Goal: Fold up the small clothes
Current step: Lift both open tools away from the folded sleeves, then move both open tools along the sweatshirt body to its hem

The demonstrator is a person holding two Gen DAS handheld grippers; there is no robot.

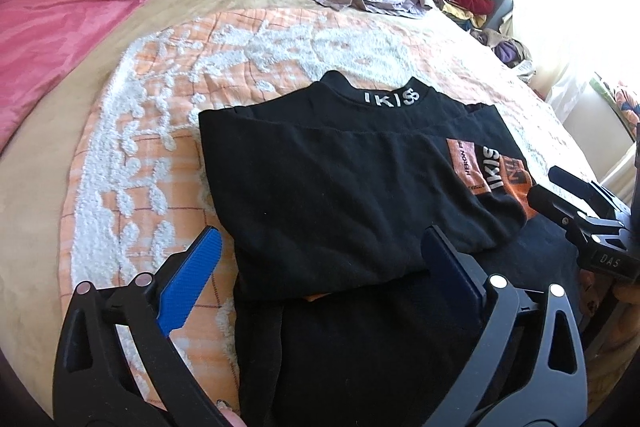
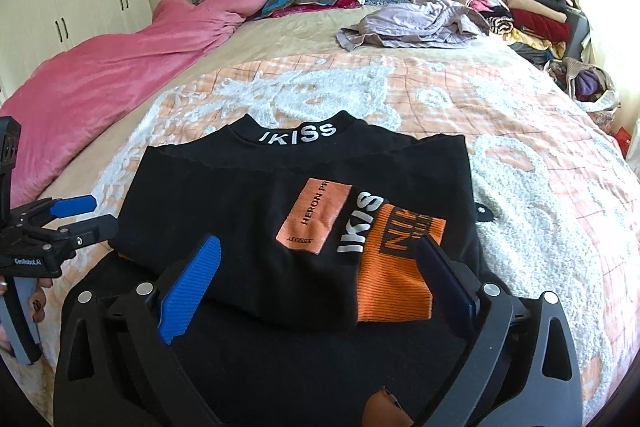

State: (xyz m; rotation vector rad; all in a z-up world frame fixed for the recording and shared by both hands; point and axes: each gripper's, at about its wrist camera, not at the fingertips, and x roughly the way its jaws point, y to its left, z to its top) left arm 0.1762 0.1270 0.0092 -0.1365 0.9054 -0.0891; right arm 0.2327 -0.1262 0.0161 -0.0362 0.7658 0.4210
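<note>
Your left gripper [image 1: 320, 247] and right gripper [image 2: 320, 259] both have their jaws spread wide, holding nothing, poised just above the black top [image 2: 280, 195]. It lies on the bed [image 2: 540, 147], sides folded in, lower half not yet folded up. A lilac heap [image 2: 412, 23] beyond looks unfolded; stacks [image 2: 532, 11] seem done.
</note>
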